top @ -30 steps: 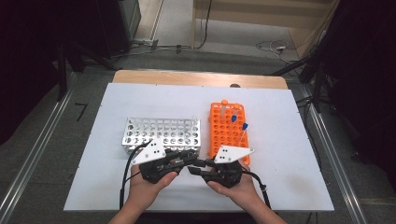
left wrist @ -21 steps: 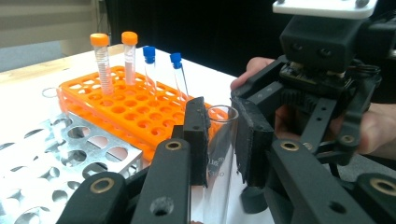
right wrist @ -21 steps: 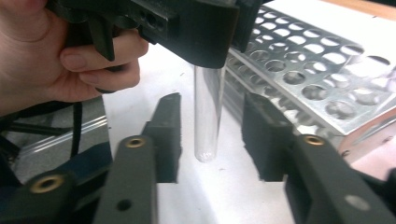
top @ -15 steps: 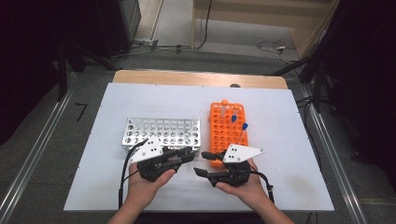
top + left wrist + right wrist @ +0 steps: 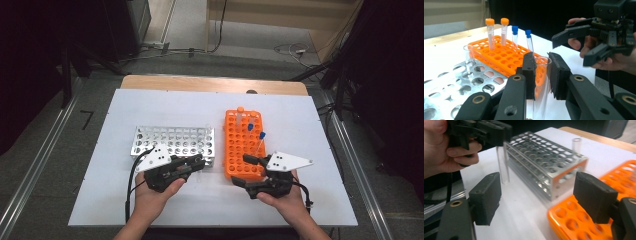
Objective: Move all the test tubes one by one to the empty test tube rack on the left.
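Just in front of the metal rack (image 5: 172, 142), the left gripper (image 5: 541, 72) pinches an uncapped clear glass tube (image 5: 541, 85) upright. Right of the rack, by the orange rack (image 5: 244, 145), the right gripper (image 5: 251, 172) has just been opening, its jaws spread and empty.

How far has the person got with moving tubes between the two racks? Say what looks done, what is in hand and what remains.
Done: one clear tube stands in the metal rack. In hand: the left gripper is shut on an uncapped glass tube; the right gripper, jaws just opened, holds nothing. Left: four capped tubes stand in the orange rack; where the held tube is headed is unclear.
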`<state>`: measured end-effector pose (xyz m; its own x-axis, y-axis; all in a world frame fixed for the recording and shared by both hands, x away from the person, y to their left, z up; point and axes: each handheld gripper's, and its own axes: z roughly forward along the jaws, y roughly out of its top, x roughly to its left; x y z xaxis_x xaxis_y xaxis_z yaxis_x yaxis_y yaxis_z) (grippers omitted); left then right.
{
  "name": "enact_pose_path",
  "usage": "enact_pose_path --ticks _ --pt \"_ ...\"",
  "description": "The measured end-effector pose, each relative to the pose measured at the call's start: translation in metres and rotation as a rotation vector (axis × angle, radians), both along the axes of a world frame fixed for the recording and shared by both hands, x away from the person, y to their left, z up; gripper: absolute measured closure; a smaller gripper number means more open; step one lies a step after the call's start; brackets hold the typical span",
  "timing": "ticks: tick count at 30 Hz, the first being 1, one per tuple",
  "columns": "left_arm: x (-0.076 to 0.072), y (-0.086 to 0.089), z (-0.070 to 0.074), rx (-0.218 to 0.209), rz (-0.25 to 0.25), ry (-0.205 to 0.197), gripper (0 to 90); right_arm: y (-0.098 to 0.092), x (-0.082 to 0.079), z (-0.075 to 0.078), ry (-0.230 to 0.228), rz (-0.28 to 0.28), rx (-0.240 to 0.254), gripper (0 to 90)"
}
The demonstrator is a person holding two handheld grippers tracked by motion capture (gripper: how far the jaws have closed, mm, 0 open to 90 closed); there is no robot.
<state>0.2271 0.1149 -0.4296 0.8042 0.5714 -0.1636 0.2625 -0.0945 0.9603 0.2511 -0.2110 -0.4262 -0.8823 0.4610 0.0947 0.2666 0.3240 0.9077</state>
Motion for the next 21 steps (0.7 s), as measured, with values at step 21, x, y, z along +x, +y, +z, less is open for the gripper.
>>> enact_pose_path --ticks 21 --pt "0.011 0.008 0.016 0.009 0.051 -0.030 76.3 -0.082 0.019 -0.015 -0.010 -0.202 -0.001 11.7"
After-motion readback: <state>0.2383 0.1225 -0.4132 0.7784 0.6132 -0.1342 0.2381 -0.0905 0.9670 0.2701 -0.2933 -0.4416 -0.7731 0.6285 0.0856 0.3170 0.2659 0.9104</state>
